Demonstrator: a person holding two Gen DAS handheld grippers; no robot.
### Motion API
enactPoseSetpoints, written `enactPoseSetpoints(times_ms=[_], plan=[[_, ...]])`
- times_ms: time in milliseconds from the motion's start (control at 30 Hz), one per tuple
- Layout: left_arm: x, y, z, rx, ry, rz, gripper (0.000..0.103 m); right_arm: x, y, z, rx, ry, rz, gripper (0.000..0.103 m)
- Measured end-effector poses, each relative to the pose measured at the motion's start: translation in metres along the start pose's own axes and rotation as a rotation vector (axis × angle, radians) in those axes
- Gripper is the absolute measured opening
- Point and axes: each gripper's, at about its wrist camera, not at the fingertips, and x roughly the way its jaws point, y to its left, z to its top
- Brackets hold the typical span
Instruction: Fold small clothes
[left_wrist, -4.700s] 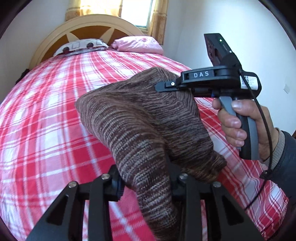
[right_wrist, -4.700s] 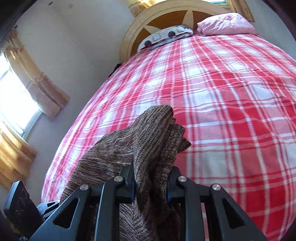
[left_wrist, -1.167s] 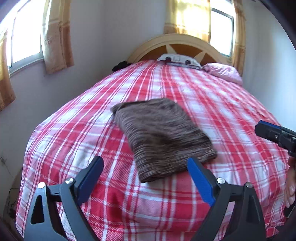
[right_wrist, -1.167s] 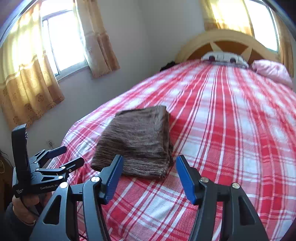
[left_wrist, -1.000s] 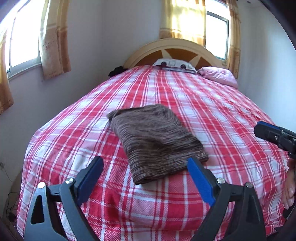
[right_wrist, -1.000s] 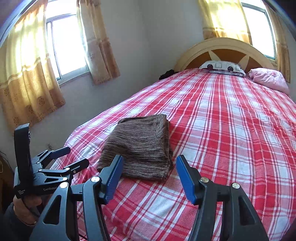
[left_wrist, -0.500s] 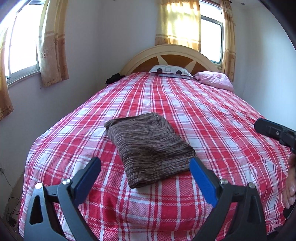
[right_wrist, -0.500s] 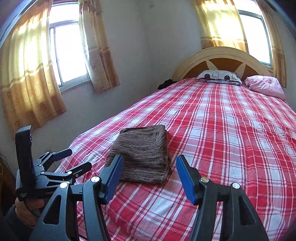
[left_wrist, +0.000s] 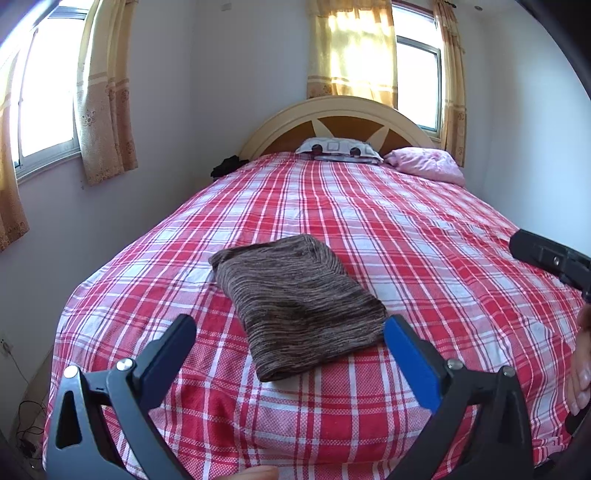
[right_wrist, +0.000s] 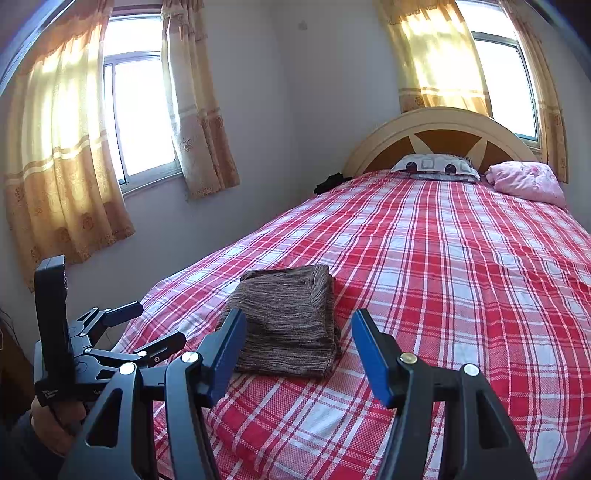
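Note:
A brown striped knit garment (left_wrist: 295, 299) lies folded into a flat rectangle near the foot of the bed; it also shows in the right wrist view (right_wrist: 291, 321). My left gripper (left_wrist: 291, 339) is open and empty, held back from the garment's near edge. My right gripper (right_wrist: 299, 332) is open and empty, also drawn back from the garment. The left gripper shows at the left of the right wrist view (right_wrist: 147, 328), jaws apart. Part of the right gripper's body shows at the right edge of the left wrist view (left_wrist: 550, 258).
The bed has a red and white plaid cover (left_wrist: 406, 236) and a rounded wooden headboard (left_wrist: 340, 118). A patterned pillow (left_wrist: 338, 147) and a pink pillow (left_wrist: 424, 166) lie at the head. Curtained windows (right_wrist: 140, 110) and walls stand close on the left and behind.
Both grippers held the garment in the air; now it lies folded on the bed and both are open. Over the last second both have pulled back and away from it.

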Motion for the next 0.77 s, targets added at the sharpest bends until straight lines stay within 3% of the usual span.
enactPoseSetpoints(times_ms=[767], plan=[[-0.0027, -0.0028, -0.0028, 0.021, -0.018, -0.004, 0.103, 0.002, 0.0087, -0.005, -0.039, 0.016, 0.008, 0.061]])
